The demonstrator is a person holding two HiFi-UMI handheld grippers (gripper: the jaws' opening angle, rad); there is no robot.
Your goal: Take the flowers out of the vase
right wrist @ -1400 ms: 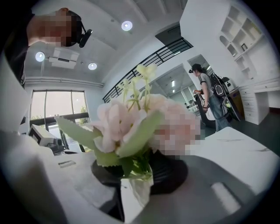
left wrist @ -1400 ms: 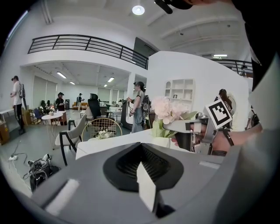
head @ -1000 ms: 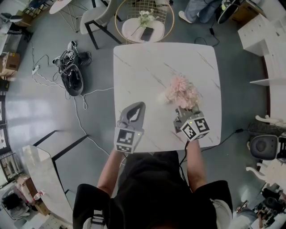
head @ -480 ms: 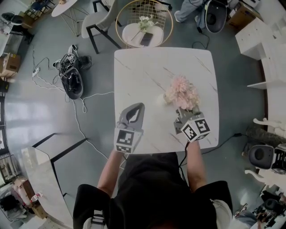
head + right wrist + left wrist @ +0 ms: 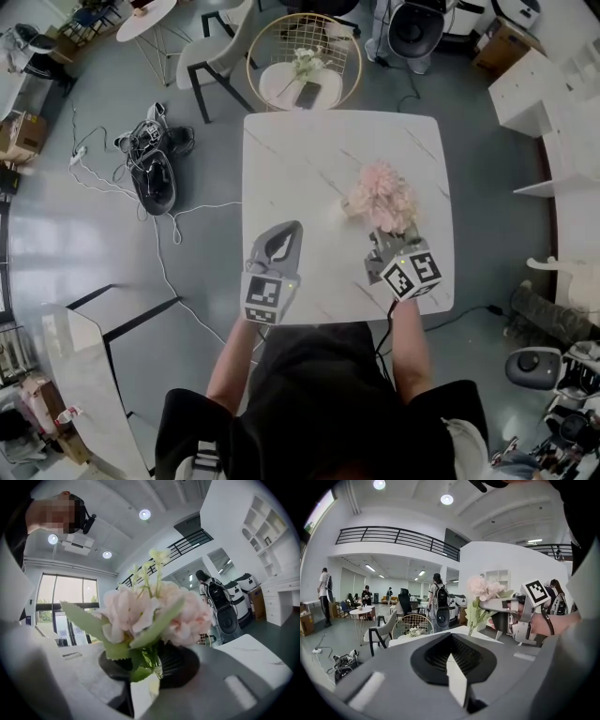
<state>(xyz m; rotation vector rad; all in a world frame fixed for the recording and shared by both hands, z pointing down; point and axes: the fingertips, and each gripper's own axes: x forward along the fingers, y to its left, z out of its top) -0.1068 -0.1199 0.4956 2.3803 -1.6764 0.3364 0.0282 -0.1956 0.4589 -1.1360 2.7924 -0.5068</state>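
Holding the flowers [image 5: 382, 192] by their green stems in the right gripper [image 5: 385, 236], with jaws drawn in to a narrow gap and pressing on the stems, the same grip as a second ago. Carries the bunch above the right side of the white marble table [image 5: 300, 159], blooms pointing away from the person. Shows the table's far edge lower in the head view than a second ago, with the bunch and both grippers at much the same spots in the picture. Keeps the left gripper [image 5: 285, 232] closed on nothing, over the table's near left part. Cannot pick out the vase with any certainty. Counts one bunch of pink flowers, two grippers, one marble table, one round gold-rimmed side table [image 5: 305, 56] beyond it, and one tangle of cables [image 5: 150, 155] on the floor.
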